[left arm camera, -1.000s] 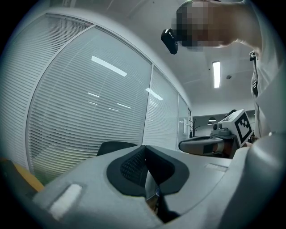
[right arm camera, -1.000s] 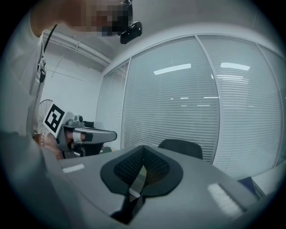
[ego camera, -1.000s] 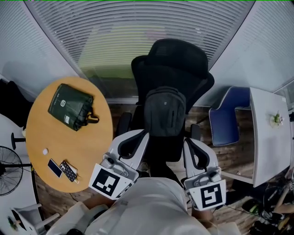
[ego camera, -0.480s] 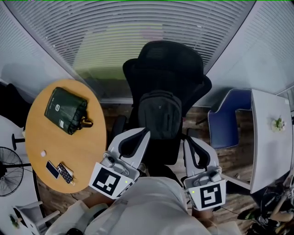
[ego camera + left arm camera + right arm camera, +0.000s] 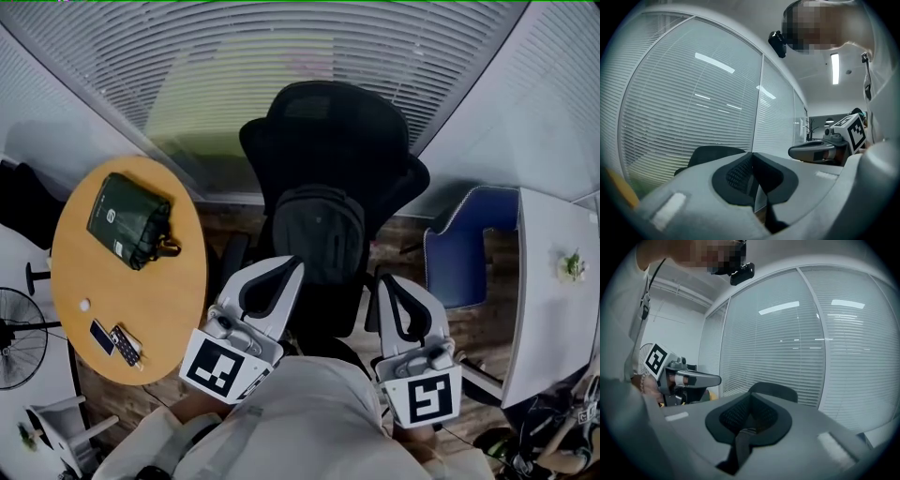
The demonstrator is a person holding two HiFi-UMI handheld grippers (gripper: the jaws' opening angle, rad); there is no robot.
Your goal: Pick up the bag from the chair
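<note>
- Black fabric is covering the one bag, which is sitting on the seat of the one black chair and leaning against its backrest.
- Its long axis is running up along the backrest, with the rounded upper end pointing toward the headrest and the front panel facing the person.
- Two claws are showing, one on each side of the bag's lower end.
- Left claw is hovering close by the bag's lower left edge; whether it is touching the bag cannot be told. Its jaws are pressing together with nothing between them.
- Right claw is hovering just beside the bag's lower right corner, apart from it. Its jaws are likewise lying together and gripping nothing.
- Both claws are pointing toward the chair, whose top is rising above the closed jaws in each gripper view.
- One round wooden tabletop is standing left of the chair, carrying one green pouch, one phone, one remote just beside it, and one small white object.
- One blue chair is standing to the right, next to one white table that is bearing one small plant.
- One fan is showing at the left edge.
</note>
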